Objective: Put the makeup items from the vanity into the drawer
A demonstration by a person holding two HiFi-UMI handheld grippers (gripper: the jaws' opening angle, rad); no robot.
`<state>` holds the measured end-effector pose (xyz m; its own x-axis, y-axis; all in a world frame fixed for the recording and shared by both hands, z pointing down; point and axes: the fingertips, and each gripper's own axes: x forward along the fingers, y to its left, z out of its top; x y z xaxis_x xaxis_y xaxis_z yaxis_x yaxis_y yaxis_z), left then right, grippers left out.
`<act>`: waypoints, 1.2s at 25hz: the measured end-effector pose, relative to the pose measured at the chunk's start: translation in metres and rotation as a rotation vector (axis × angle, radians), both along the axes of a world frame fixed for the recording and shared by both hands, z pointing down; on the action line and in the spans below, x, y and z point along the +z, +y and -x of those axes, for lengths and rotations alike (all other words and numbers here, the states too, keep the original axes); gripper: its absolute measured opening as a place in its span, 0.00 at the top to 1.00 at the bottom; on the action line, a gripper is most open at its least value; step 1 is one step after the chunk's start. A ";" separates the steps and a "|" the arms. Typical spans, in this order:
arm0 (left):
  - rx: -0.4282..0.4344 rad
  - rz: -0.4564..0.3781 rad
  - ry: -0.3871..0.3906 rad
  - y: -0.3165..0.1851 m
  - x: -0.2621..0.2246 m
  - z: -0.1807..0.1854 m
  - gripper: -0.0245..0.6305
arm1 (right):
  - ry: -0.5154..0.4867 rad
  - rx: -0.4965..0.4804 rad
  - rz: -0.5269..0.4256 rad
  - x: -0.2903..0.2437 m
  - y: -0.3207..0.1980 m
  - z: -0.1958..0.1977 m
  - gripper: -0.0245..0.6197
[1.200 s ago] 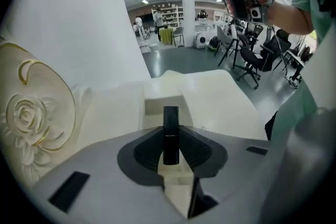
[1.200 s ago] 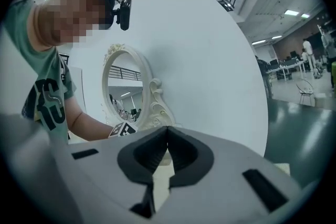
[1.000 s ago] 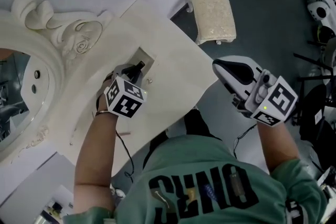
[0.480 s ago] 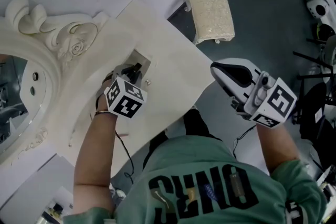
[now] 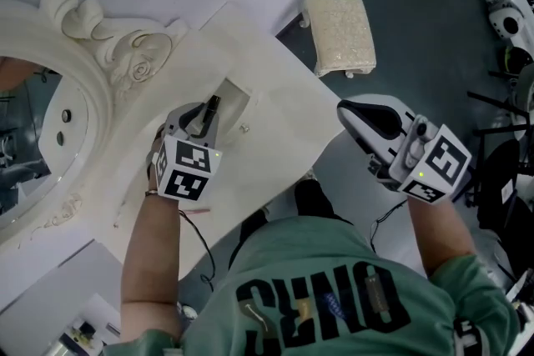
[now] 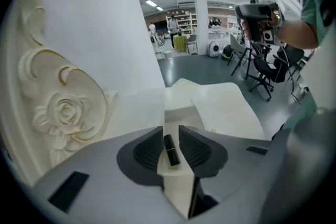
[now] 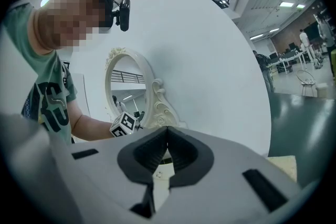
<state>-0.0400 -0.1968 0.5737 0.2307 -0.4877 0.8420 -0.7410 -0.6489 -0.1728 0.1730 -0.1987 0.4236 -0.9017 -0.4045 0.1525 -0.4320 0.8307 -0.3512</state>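
My left gripper point(image 5: 208, 112) hovers over the open drawer point(image 5: 234, 98) in the white vanity top point(image 5: 275, 137), shut on a small black lipstick tube point(image 5: 212, 106). In the left gripper view the lipstick point(image 6: 170, 150) lies lengthwise between the dark ribbed pads point(image 6: 148, 149), with the drawer point(image 6: 178, 113) just beyond the tips. My right gripper point(image 5: 349, 108) hangs in the air off the vanity's right edge, shut with nothing in it. In its own view the right gripper point(image 7: 167, 131) faces the mirror and the left arm.
An oval mirror point(image 5: 29, 129) in a carved white frame point(image 5: 125, 54) stands at the left of the vanity. A cream cushioned stool point(image 5: 340, 31) sits on the dark floor beyond the vanity's far corner. Office chairs point(image 5: 509, 146) stand at the right.
The left gripper has pulled back a little toward me and turned, still holding the lipstick over the drawer. The right gripper has barely moved.
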 end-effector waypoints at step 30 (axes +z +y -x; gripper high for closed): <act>-0.763 -1.041 0.689 0.341 -0.352 0.194 0.95 | -0.083 -0.596 -0.301 -0.194 0.107 0.232 0.95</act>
<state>-0.2344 0.1445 0.2213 -0.1546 -0.9797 -0.1275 -0.9685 0.1249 0.2152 -0.0588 -0.0917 0.2299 -0.9879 0.1518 0.0315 0.1490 0.9857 -0.0791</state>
